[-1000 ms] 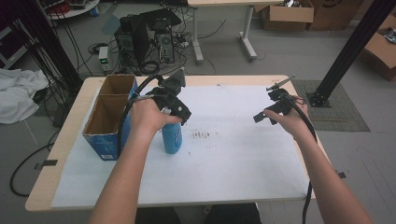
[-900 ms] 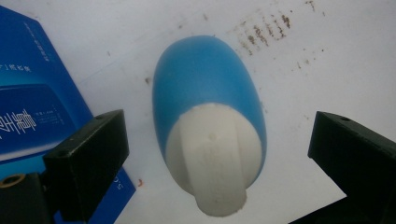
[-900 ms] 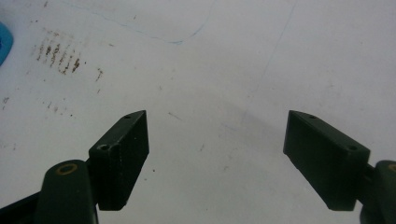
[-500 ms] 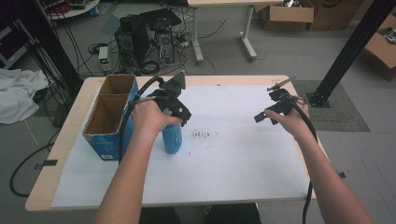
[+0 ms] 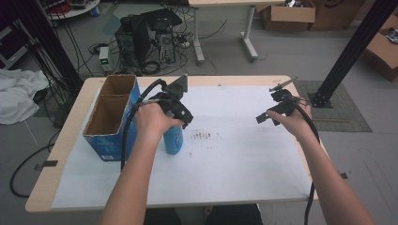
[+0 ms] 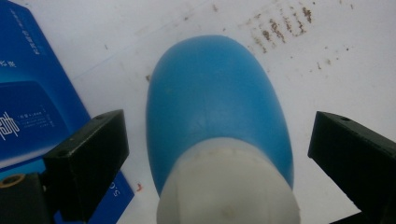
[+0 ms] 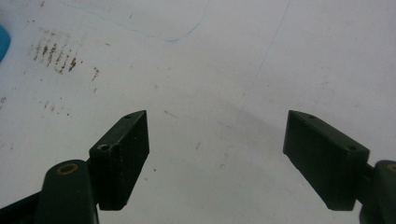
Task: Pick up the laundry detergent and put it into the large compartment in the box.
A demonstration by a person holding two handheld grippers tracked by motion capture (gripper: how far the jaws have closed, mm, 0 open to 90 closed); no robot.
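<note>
Both grippers, left gripper (image 5: pixel 176 105) and right gripper (image 5: pixel 277 107), are black, with blocky flat fingers (image 7: pixel 122 154), brass-coloured screws and thick black trailing cables; forearms are bare.

A light wooden table (image 5: pixel 56 161) is seen, nearly covered by a white paper sheet (image 5: pixel 234 173) — brown smudges (image 5: pixel 205 136) are marked near its middle. Along the left edge a blue cardboard box (image 5: pixel 110 115) with two open compartments is stood on the sheet. Just beside it, on the sheet, a blue bottle (image 5: pixel 173 139) is stood upright — white cap on top.
</note>
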